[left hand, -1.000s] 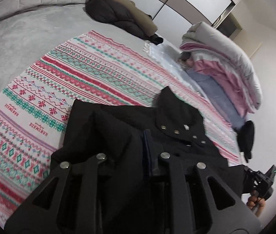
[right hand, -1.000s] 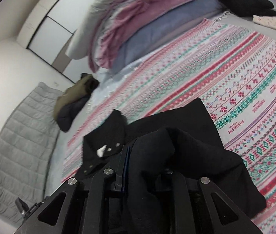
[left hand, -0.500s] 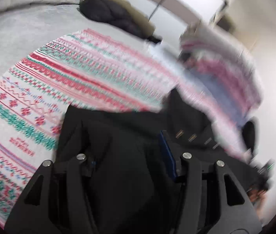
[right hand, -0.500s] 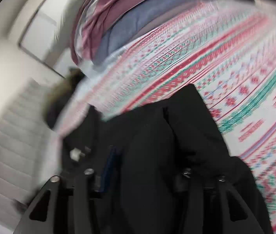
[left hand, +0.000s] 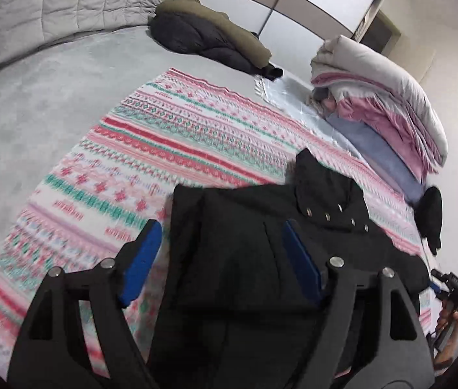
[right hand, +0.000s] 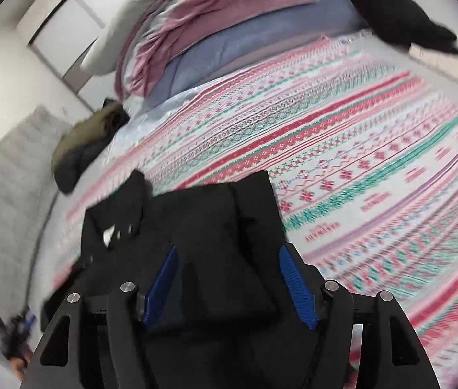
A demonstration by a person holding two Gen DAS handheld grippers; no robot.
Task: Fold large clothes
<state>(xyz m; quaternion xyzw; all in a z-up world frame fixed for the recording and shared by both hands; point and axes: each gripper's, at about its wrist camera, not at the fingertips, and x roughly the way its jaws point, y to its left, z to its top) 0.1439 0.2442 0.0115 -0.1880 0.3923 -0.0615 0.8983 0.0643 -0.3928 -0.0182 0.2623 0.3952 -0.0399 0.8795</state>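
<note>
Jacket (left hand: pixel 255 259) lies folded, black, at the near edge of my patterned blanket (left hand: pixel 170 136). Left gripper (left hand: pixel 219 259) and right gripper (right hand: pixel 229 278) both hang wide above it, holding nothing.

One black coat (left hand: pixel 261 243) lies on one patterned blanket (left hand: pixel 170 142). Five metal snaps (left hand: pixel 339 215) show along its collar. One olive-and-dark jacket (left hand: pixel 209 40) sits at the far edge, one stack of folded bedding (left hand: pixel 387 103) beside it, one small black garment (right hand: pixel 394 22) nearby. Two grippers, the left gripper (left hand: pixel 219 261) and the right gripper (right hand: pixel 229 278).
</note>
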